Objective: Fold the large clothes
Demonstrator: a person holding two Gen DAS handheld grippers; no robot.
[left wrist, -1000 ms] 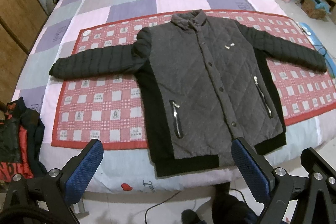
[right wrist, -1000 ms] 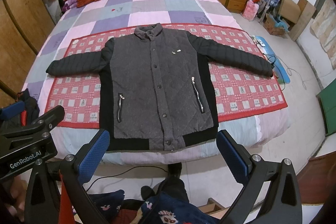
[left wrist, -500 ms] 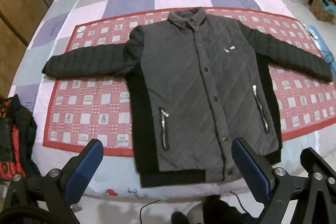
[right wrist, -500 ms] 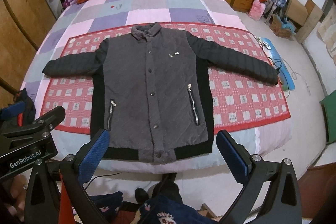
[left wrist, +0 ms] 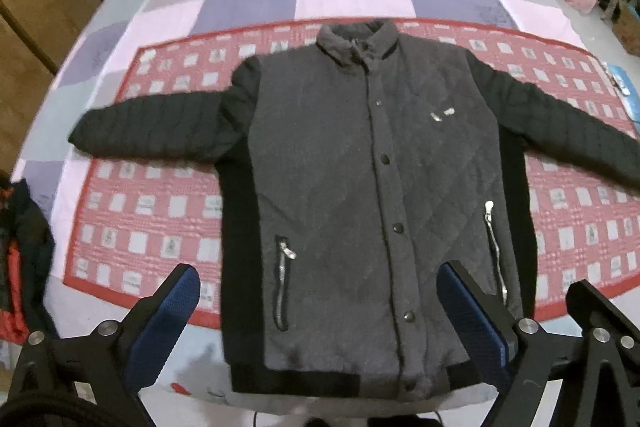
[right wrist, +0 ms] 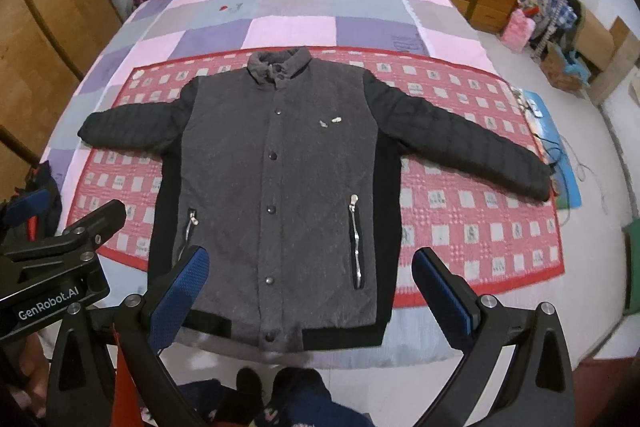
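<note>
Both grippers have come in closer to the bed [right wrist: 256, 39] than they were a moment ago, so the jacket [left wrist: 360, 211] now looks bigger and fills more of each view. Its bottom hem, once well ahead of the blue pads, now sits just in front of them and a bit below.

The left gripper [left wrist: 320, 323] is wide open and holds nothing. The right gripper [right wrist: 312, 291] is wide open too, and it is empty. The left one also shows at the left edge of the right wrist view.

The jacket lies flat and face up on the red checked blanket [right wrist: 480, 227], straight ahead of both grippers. It is buttoned shut, with the collar at the far end. One black sleeve [left wrist: 152, 131] sticks out far to the left of the left gripper. The other sleeve [right wrist: 472, 147] sticks out far to the right of the right gripper.

No fold is made yet. I think the next good step is to grab a sleeve near its cuff. The padding is thick, so pinch deep and take only the sleeve, not the blanket under it. Then lift it a little and lay it across the grey front. Go slow so the body does not slide or bunch up.
</note>
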